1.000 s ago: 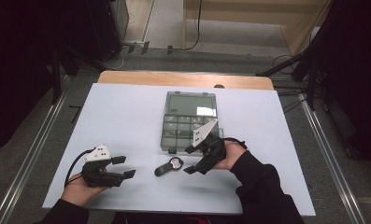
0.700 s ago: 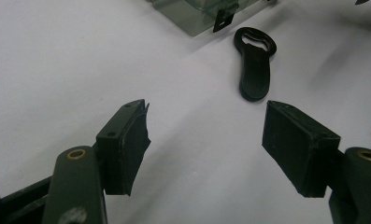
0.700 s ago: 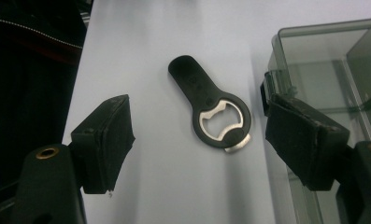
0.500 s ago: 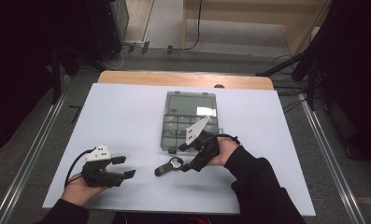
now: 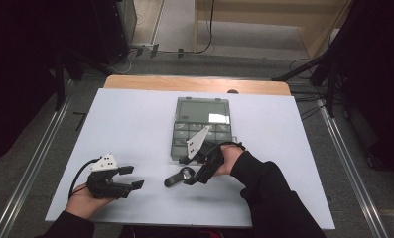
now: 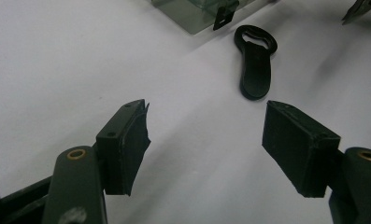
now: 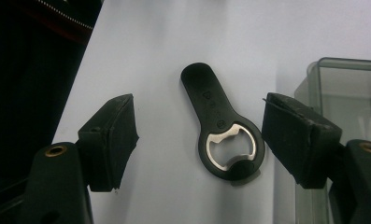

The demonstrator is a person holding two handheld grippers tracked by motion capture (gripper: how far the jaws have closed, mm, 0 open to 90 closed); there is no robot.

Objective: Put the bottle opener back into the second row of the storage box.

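Lying flat on a white table, a black bottle opener rests near the table's front edge, its ring end with the metal insert pointing toward a grey-green clear plastic compartment box and its handle pointing away. The box sits just behind the opener, closed, with a small latch on its near wall; in the right gripper view its corner stands just beside the gripper's right-hand jaw and crowds that side. Dark floor, cables and a wooden strip border the table's far edge. The right gripper, held in a dark-sleeved hand, points down at the opener; its jaws stand fairly wide and have just been closing a little, with the opener's ring end between them and not touched by either pad. In the right gripper view the opener lies slanted across the gap. The left gripper rests in a hand well to the left, jaws wide apart and holding nothing, the opener ahead of it.
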